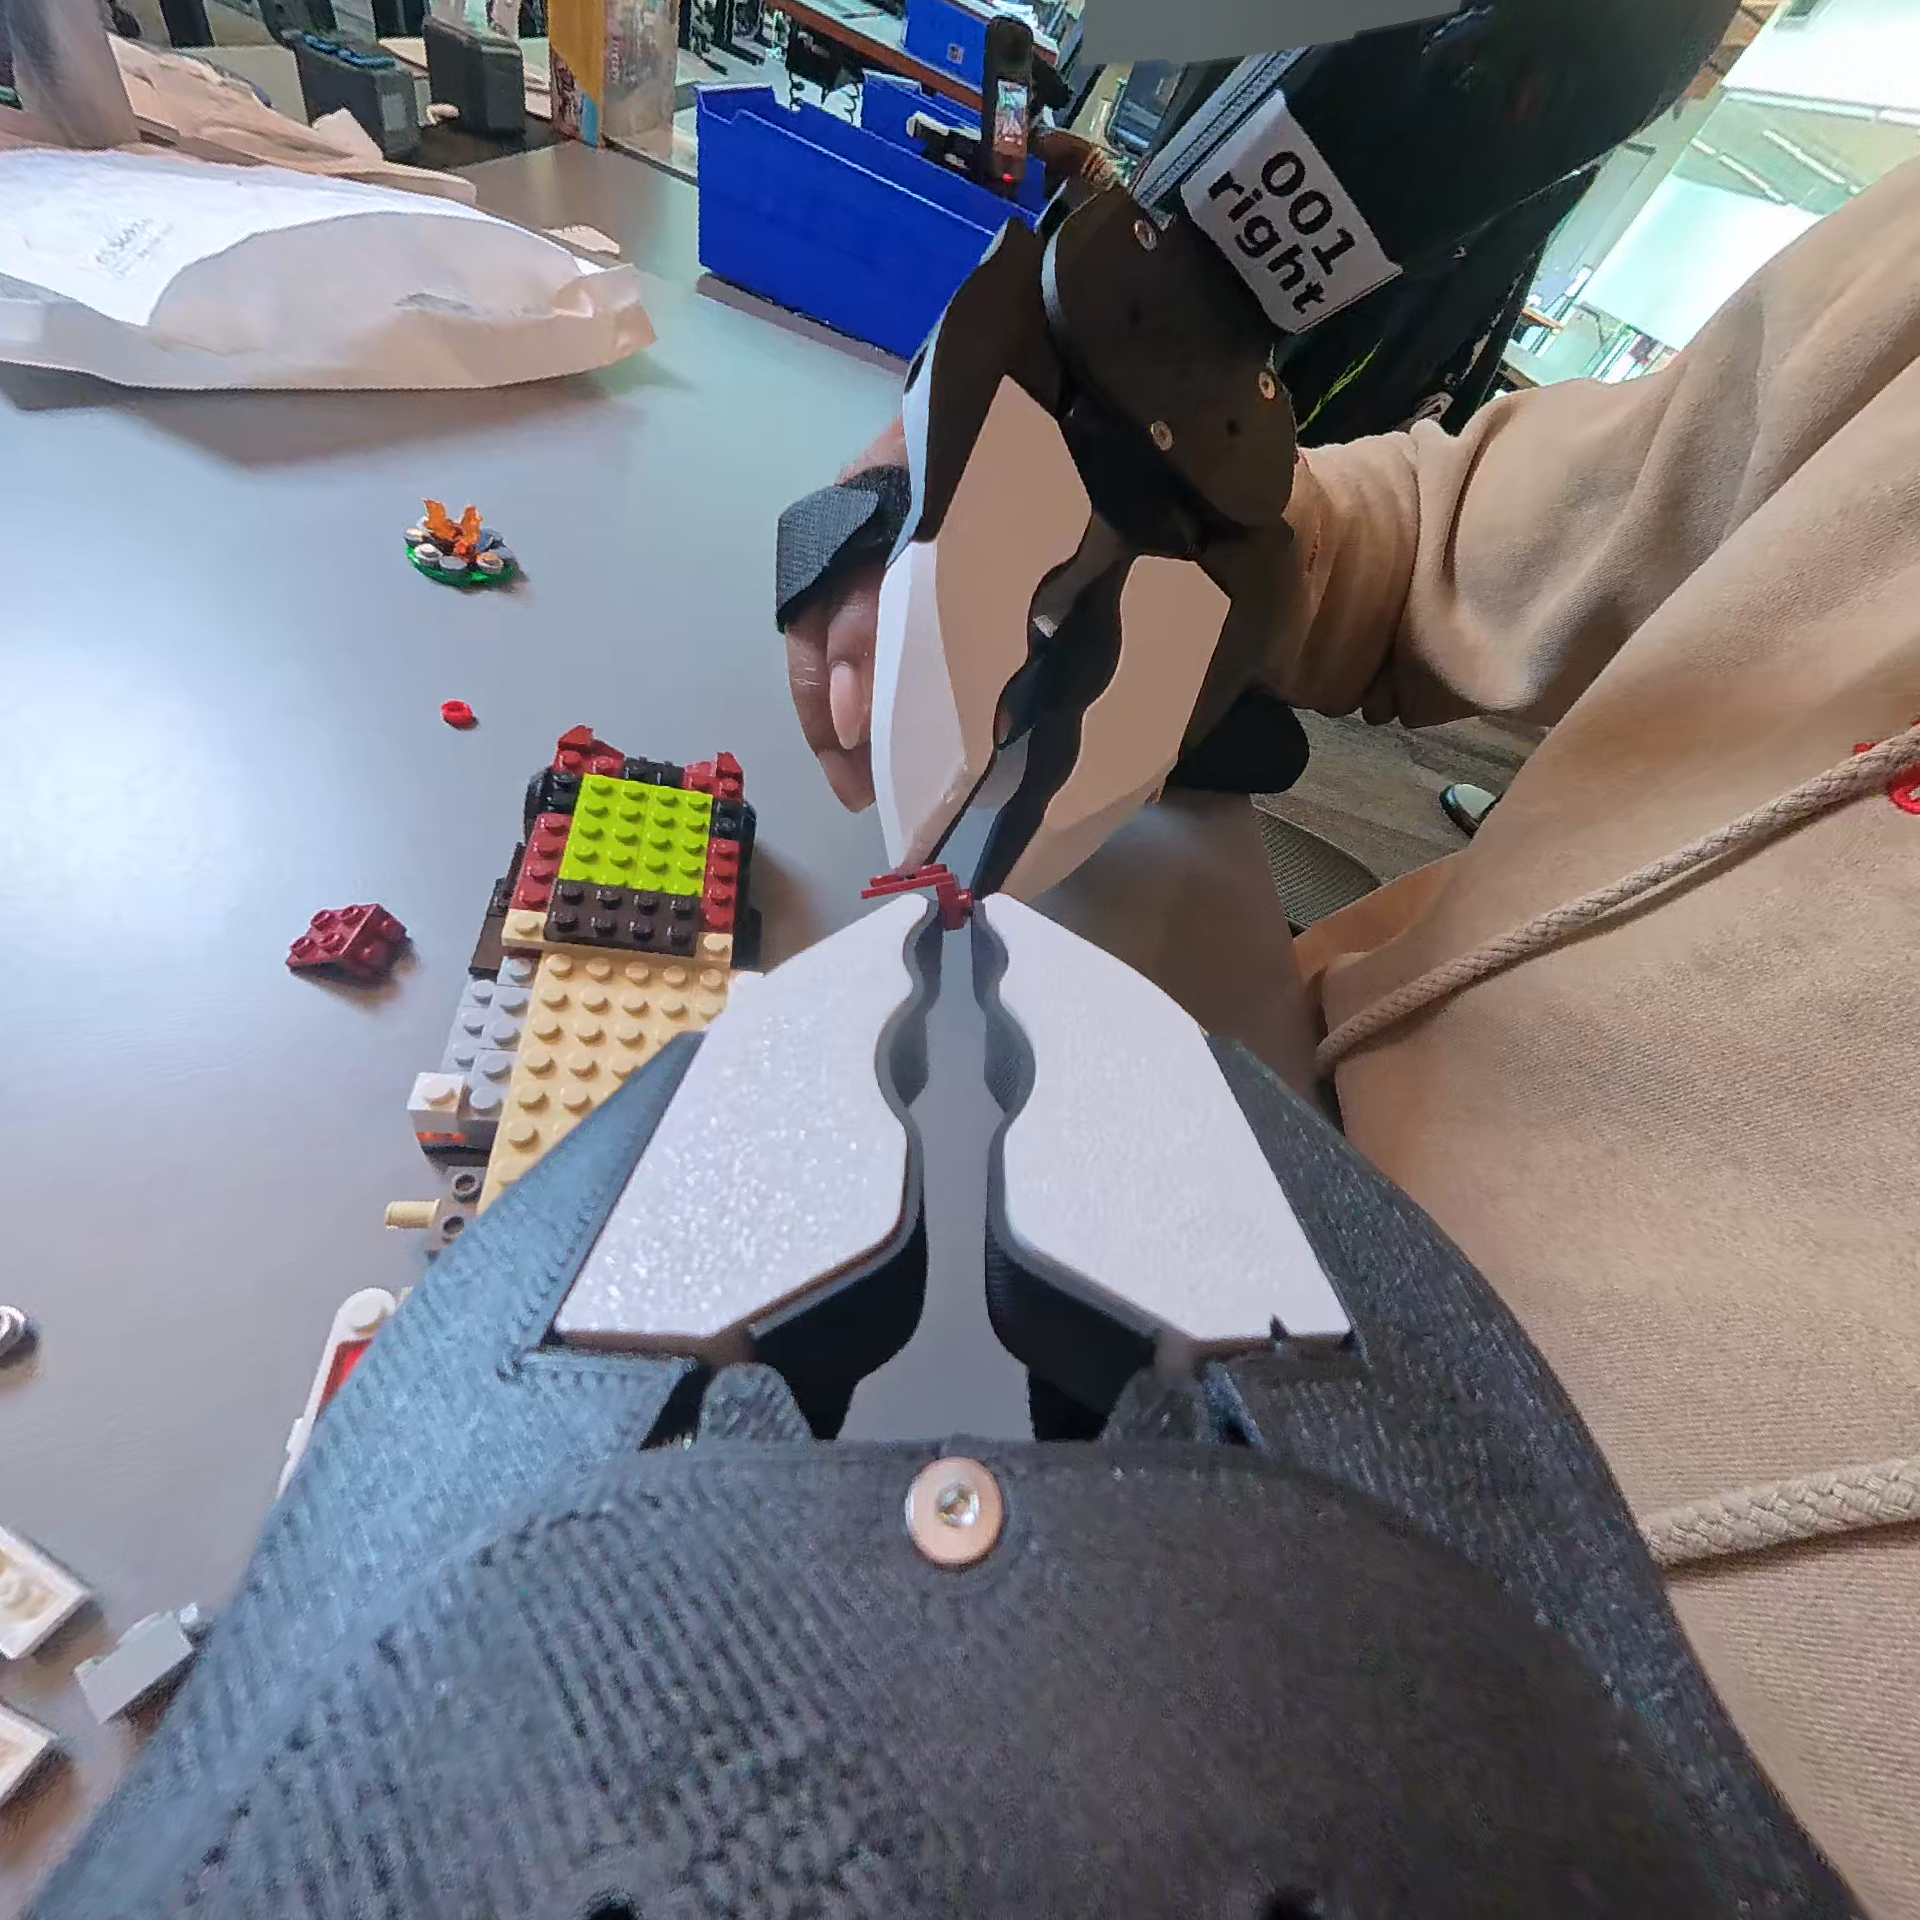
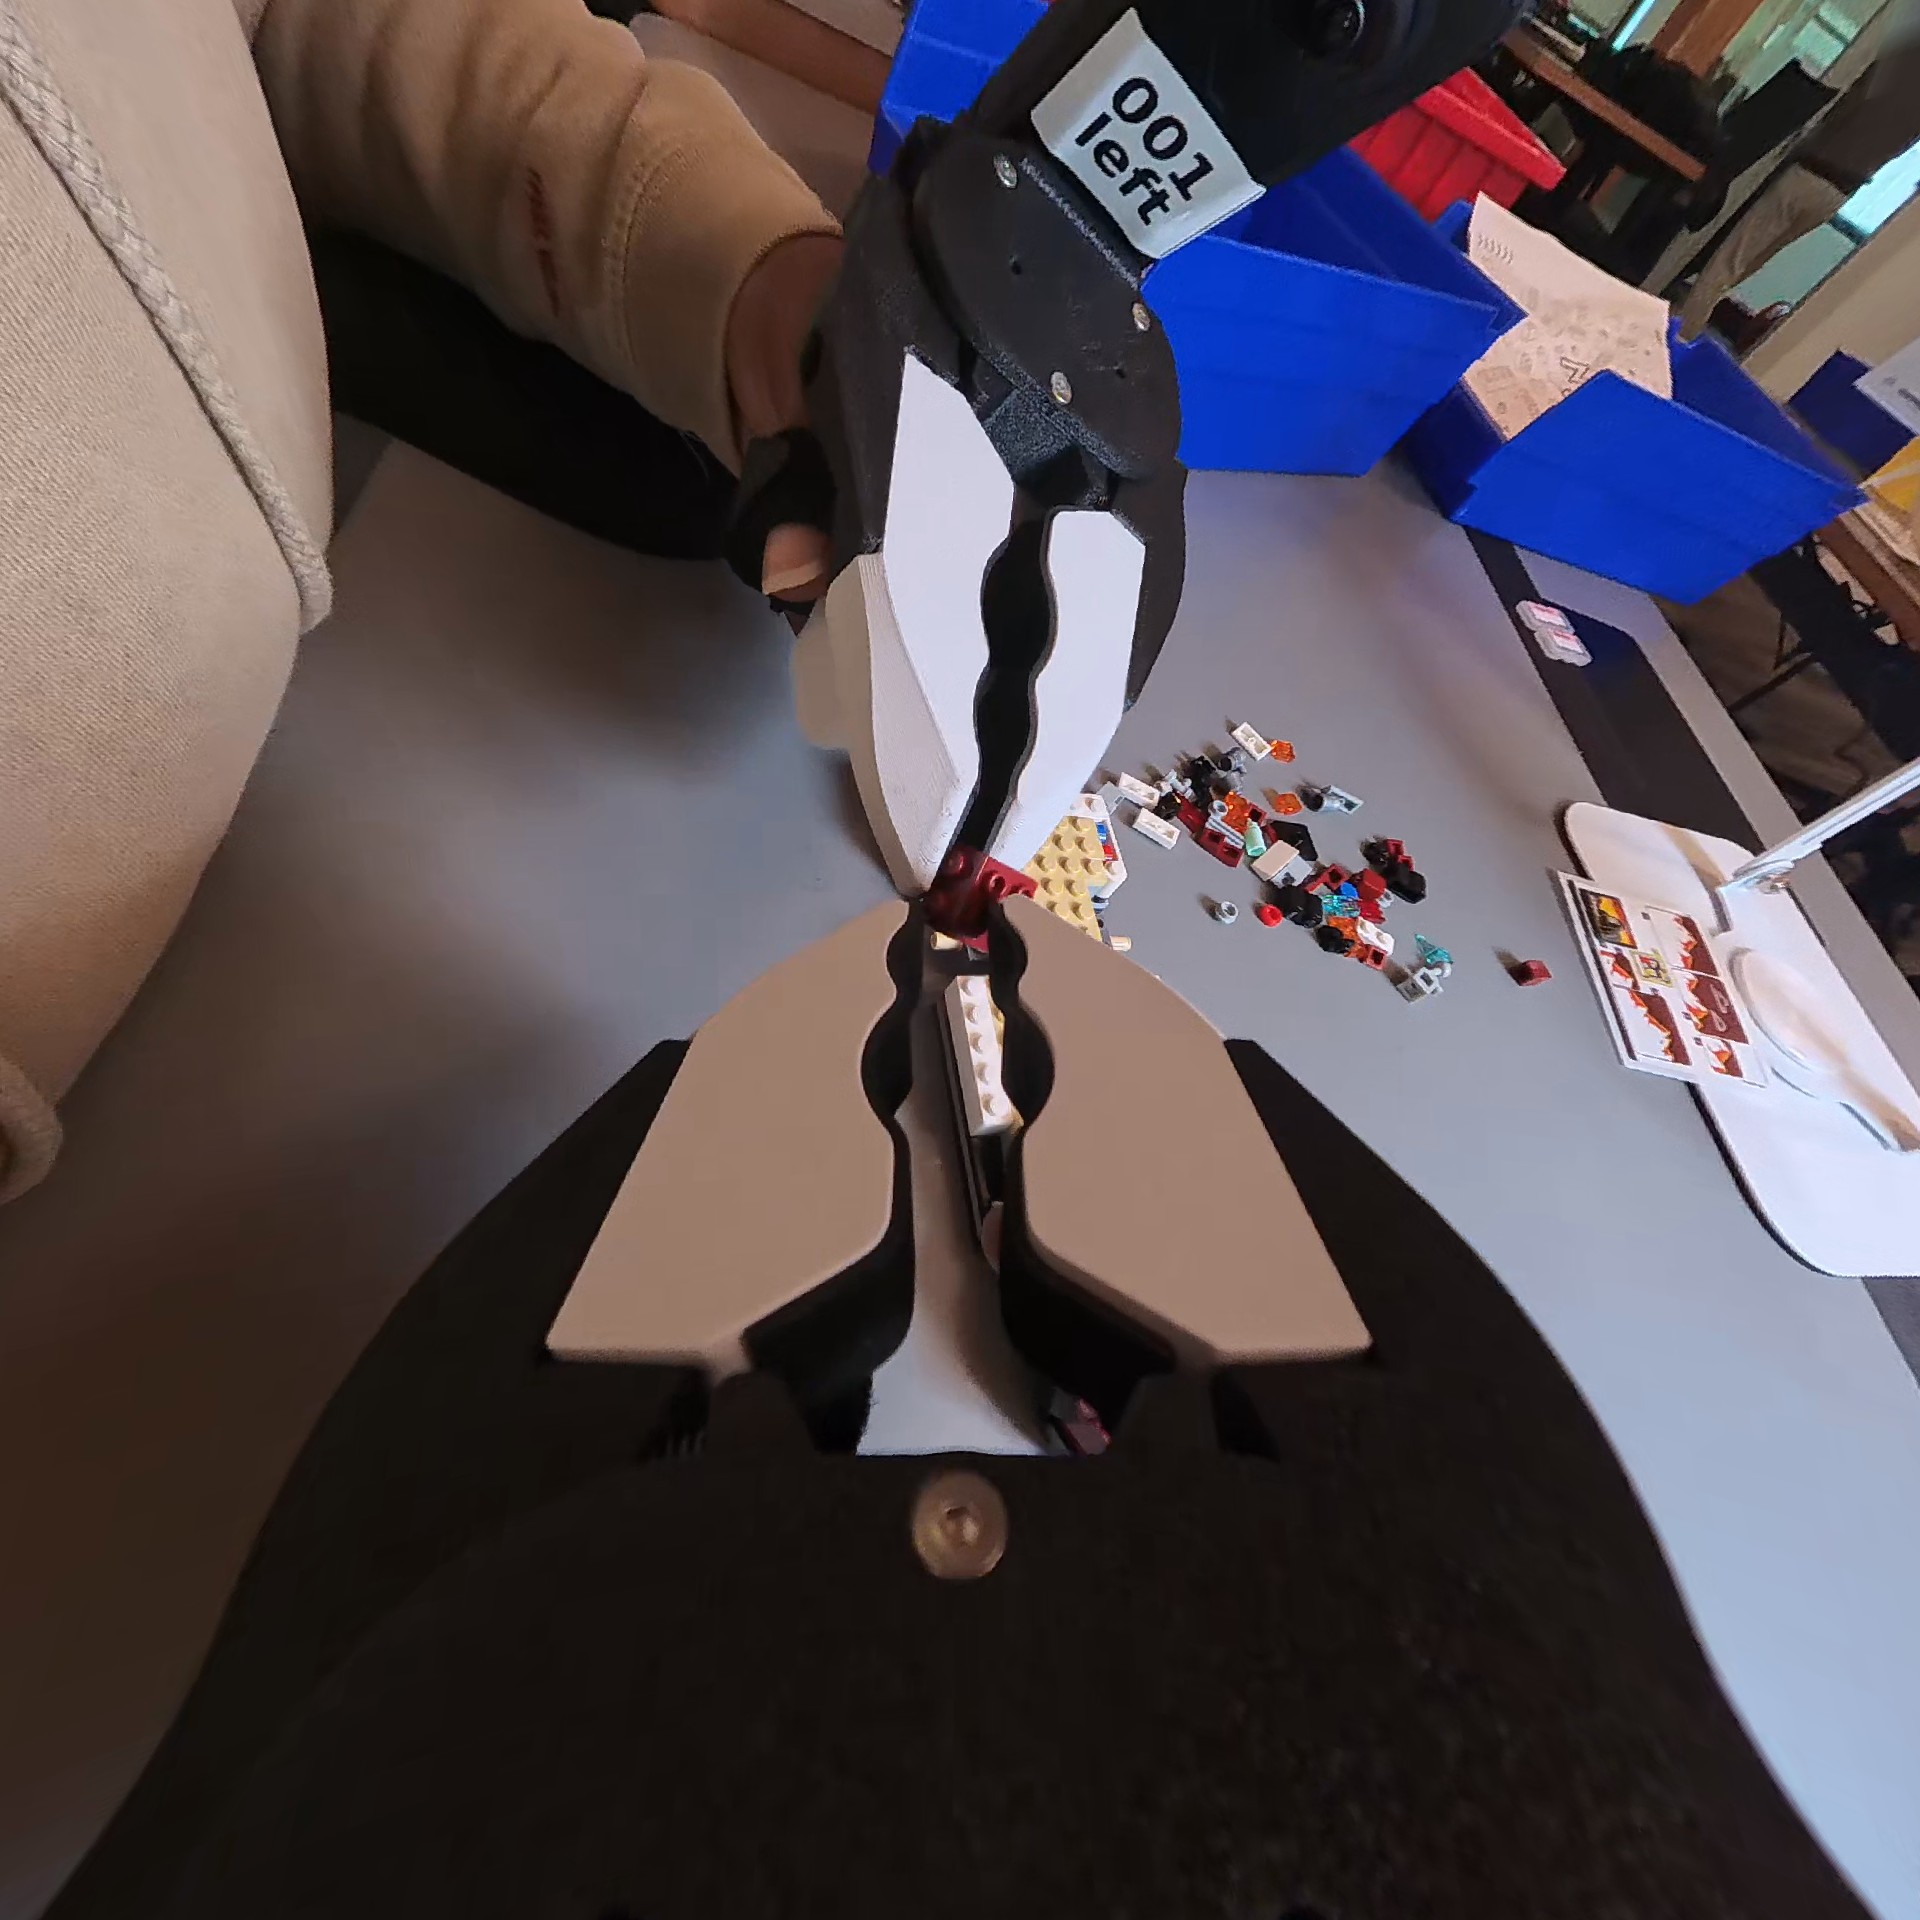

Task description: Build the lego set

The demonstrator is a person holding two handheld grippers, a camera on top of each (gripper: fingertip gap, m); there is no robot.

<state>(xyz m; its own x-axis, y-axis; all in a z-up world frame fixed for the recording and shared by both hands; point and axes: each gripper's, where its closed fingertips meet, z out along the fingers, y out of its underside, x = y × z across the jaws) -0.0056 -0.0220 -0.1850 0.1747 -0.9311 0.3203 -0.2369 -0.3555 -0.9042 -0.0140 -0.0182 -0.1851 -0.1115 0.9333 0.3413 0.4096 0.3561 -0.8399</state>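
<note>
Dark red plastic, a small studded brick piece [image 2: 971,888], sits pinched at the meeting point of both claws, in the air above the grey bench [image 1: 208,831]. The left claw [image 1: 951,914] is clenched on the piece's thin lower tab, its white fingertips [image 1: 904,920] nearly together. The right claw [image 2: 961,920] grips the same piece from the opposite side, its pads pressed on the studded part; in the left wrist view it comes down steeply with a hand [image 1: 831,675] behind it.

Just left of and below the left claw lies a flat brick build of tan, lime-green, brown and red plates [image 1: 613,935], close to the claw's body. A loose dark red wedge brick [image 1: 348,940] and a tiny red round stud [image 1: 457,714] lie apart on open bench. A scatter of small mixed bricks [image 2: 1309,862] lies beyond, near a printed booklet [image 2: 1652,977]. Blue plastic bins [image 2: 1330,343] line the far bench edge. A beige sweatshirt [image 1: 1662,1143] crowds the near edge.
</note>
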